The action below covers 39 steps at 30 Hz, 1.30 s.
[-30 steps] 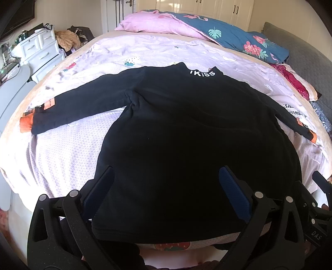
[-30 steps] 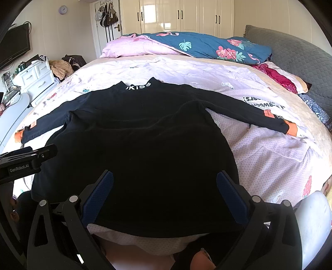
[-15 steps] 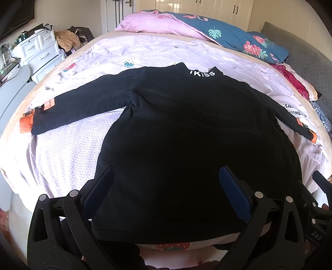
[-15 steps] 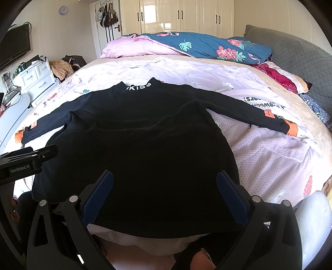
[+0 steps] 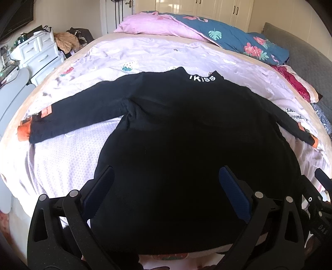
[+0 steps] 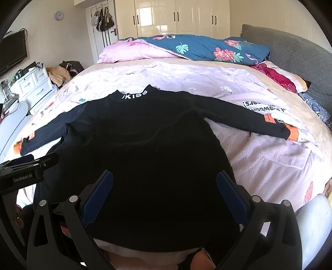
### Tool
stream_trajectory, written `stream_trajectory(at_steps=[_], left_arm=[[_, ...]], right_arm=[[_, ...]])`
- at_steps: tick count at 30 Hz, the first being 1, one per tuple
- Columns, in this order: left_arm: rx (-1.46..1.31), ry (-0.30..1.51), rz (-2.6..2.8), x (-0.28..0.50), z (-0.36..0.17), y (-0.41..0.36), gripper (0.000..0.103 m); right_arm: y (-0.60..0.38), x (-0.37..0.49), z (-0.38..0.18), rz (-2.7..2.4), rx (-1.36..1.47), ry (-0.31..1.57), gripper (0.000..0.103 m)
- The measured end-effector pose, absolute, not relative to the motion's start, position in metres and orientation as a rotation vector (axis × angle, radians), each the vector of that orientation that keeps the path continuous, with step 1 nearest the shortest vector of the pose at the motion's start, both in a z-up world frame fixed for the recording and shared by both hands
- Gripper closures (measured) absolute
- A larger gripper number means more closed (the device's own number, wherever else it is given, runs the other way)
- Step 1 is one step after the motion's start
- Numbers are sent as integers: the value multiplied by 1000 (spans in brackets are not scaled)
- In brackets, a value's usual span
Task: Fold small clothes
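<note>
Black long-sleeved top (image 5: 186, 145) is lying flat on the bed (image 5: 145, 54), spread over the pale pink printed sheet, with its collar pointing away from both cameras and its hem at the near edge. White letters are showing on the collar (image 5: 202, 78). Both sleeves are stretching straight out to the sides. Left sleeve (image 5: 78, 112) is ending in an orange cuff (image 5: 23, 133) near the left edge of the bed; right sleeve (image 6: 249, 118) is ending in an orange cuff (image 6: 292, 134), with a small orange patch just before it.

Left gripper (image 5: 166, 184) is hovering over the lower part of the top, jaws spread wide, blue pads (image 5: 232, 187) facing each other, nothing held between them. Right gripper (image 6: 165, 184) is hovering likewise over the lower body of the top, jaws wide apart, empty. From these views I cannot tell whether either tool is touching the cloth.

In the right wrist view, part of the left tool is showing at the left edge, beside the hem.

Beyond the top: a pink quilt (image 6: 132, 52) and a blue floral quilt (image 6: 203, 48) are sitting bundled at the far side of the bed. A white drawer unit (image 6: 33, 83) is standing to the left, cream wardrobes (image 6: 176, 18) behind.
</note>
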<state>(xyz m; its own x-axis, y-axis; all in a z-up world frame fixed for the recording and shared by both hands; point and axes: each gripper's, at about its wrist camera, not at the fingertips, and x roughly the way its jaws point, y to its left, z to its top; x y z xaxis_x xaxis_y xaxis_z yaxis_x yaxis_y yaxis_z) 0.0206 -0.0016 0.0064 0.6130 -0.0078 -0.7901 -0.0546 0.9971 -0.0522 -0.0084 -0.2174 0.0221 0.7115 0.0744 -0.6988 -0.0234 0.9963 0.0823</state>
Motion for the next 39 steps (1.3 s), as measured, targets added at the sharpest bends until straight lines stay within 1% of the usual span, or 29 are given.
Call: stream_trajectory(at_steps=[7, 9, 13, 22, 39], left_arm=[[-90, 913, 24, 40, 9, -5, 9], [-91, 920, 23, 47, 10, -8, 9], [-89, 928, 19, 57, 11, -13, 9], [-81, 941, -11, 80, 12, -24, 9], [-48, 969, -60, 135, 20, -55, 9]], right_arm=[[-224, 11, 26, 20, 49, 786, 4], [-225, 15, 30, 8, 39, 751, 4], [-231, 31, 28, 4, 75, 786, 4], [-239, 53, 30, -22, 94, 781, 4], [-277, 103, 53, -124, 187, 716, 4]])
